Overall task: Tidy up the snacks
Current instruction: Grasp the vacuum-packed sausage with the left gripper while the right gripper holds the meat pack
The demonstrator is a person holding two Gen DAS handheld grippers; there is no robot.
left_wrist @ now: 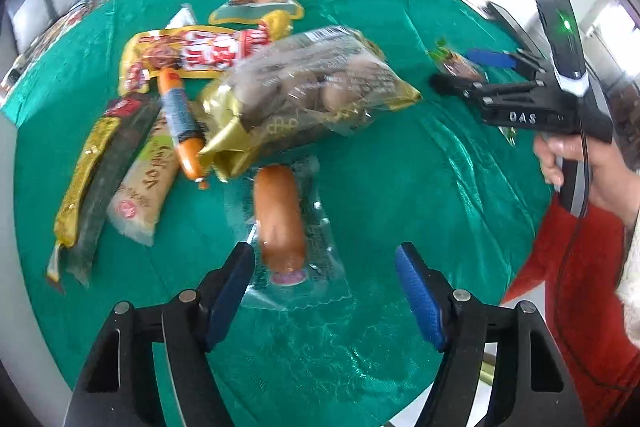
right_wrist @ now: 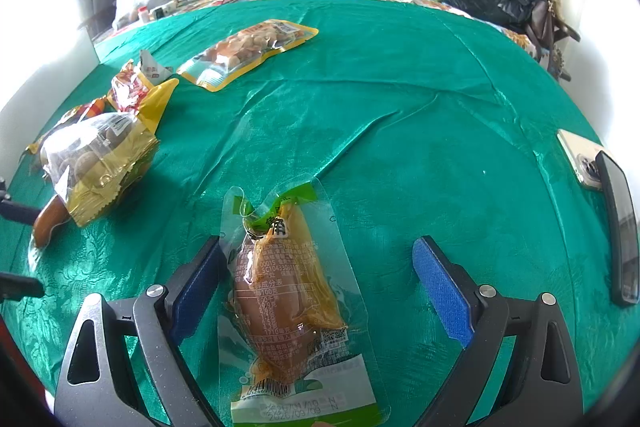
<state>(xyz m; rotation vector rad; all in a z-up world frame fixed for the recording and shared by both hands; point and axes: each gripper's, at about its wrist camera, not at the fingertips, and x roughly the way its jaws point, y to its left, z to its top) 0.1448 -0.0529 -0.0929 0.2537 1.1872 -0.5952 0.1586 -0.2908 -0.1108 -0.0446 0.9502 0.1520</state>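
The left gripper (left_wrist: 324, 291) is standing partly open over a sausage (left_wrist: 280, 219) sealed in a clear wrapper, which is lying on the green bedspread (left_wrist: 420, 187) just near of the snack pile; its blue pads are flanking the near end of the sausage without pressing on it, so it is holding nothing. To do this pick well, the jaws are needing to come down astride the orange body itself, not the slippery clear film, and close squarely across it. The clear bag of brown round snacks (left_wrist: 304, 87) is leaning just beyond the far end, so the lift is probably best kept straight up to avoid dragging it. The right gripper (right_wrist: 320, 291) is waiting wide open around a vacuum-packed chicken leg (right_wrist: 284, 291), its pads well clear of the pouch on both sides and gripping nothing.
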